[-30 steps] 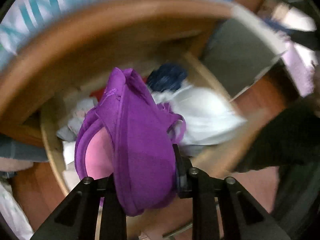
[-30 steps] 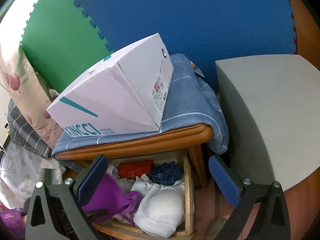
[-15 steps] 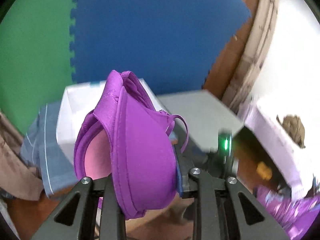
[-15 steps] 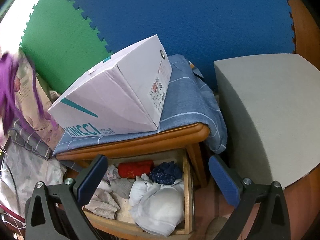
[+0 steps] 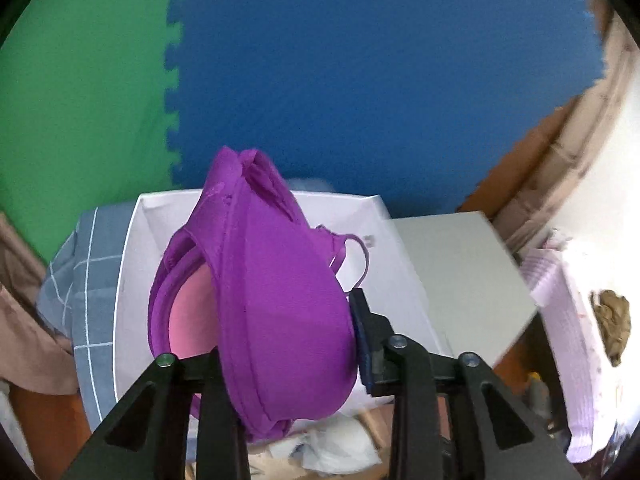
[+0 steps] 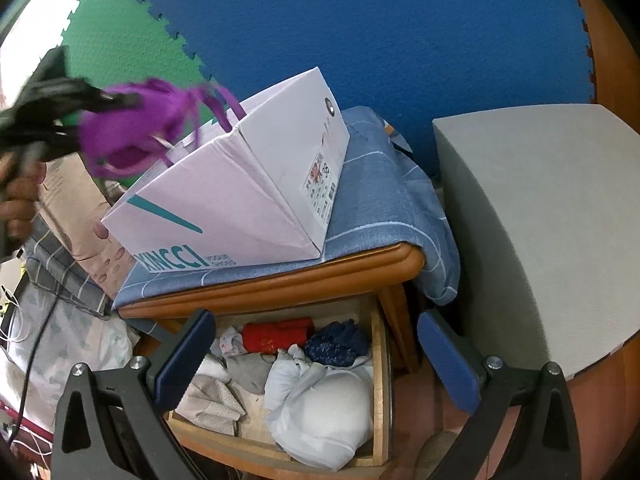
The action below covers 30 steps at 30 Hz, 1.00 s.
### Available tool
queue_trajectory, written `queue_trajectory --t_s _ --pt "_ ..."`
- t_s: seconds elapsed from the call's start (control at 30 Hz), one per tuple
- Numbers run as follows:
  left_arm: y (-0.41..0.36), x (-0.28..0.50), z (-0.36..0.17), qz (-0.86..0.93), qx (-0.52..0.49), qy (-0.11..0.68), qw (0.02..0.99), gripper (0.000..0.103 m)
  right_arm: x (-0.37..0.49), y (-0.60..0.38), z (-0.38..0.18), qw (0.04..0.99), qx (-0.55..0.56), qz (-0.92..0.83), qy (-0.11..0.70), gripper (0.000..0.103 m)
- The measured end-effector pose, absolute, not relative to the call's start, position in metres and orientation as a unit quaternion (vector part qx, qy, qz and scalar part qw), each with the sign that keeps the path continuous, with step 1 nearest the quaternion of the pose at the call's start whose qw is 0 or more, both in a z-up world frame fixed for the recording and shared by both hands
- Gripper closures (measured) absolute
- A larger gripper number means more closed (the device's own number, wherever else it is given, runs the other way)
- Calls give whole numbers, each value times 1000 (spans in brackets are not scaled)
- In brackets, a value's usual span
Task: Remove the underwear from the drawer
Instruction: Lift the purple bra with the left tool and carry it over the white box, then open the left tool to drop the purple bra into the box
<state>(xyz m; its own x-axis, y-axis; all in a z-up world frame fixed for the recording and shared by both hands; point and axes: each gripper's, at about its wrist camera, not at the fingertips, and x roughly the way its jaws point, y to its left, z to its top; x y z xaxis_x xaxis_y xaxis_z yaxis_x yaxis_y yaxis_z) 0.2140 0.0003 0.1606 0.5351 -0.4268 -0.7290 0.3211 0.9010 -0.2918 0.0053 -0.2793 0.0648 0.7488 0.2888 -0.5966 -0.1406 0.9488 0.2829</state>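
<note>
My left gripper (image 5: 288,344) is shut on a purple bra (image 5: 272,300) and holds it up in the air in front of the open white shoebox (image 5: 136,264). In the right wrist view the left gripper (image 6: 120,100) holds the bra (image 6: 132,132) just left of the box's (image 6: 240,200) top opening. The open wooden drawer (image 6: 378,380) below holds a white bra (image 6: 328,412), a red piece (image 6: 276,334), a dark blue piece (image 6: 336,344) and grey and white pieces. My right gripper (image 6: 316,368) is open and empty above the drawer.
The box stands on a blue checked cloth (image 6: 380,184) that covers the wooden nightstand (image 6: 280,284). A grey block (image 6: 536,232) stands to the right. Bedding and cables (image 6: 40,320) lie to the left. Green and blue foam mats (image 6: 360,32) cover the wall.
My left gripper has lifted the purple bra out of the drawer and up to the level of the shoebox's top. The right gripper has stayed still and open.
</note>
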Motion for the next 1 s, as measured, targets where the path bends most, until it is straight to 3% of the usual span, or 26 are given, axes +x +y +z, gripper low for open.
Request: queue_trajectory --t_s 0.23,0.4,0.53,0.57,0.6,0.63,0.77,1.0 --pt "5 258 104 -154 -34 477 865 66 7 -281 62 926 113 117 342 0" --pt "6 251 97 -124 -4 472 873 42 10 -281 58 922 111 115 352 0" --pt "5 223 119 -121 20 419 900 36 11 -275 53 918 99 121 364 0" --pt "3 214 126 -128 20 404 906 26 11 -273 52 916 95 124 369 0" --pt "4 206 133 -136 21 390 910 10 12 -270 49 914 91 129 375 0" --pt "5 202 138 -136 25 376 916 6 13 -266 46 910 86 134 382 0" --pt "14 178 169 -141 38 297 944 0 16 -244 29 890 46 159 425 0" --pt "30 157 189 -172 12 288 942 0 15 -214 7 865 -19 180 468 0"
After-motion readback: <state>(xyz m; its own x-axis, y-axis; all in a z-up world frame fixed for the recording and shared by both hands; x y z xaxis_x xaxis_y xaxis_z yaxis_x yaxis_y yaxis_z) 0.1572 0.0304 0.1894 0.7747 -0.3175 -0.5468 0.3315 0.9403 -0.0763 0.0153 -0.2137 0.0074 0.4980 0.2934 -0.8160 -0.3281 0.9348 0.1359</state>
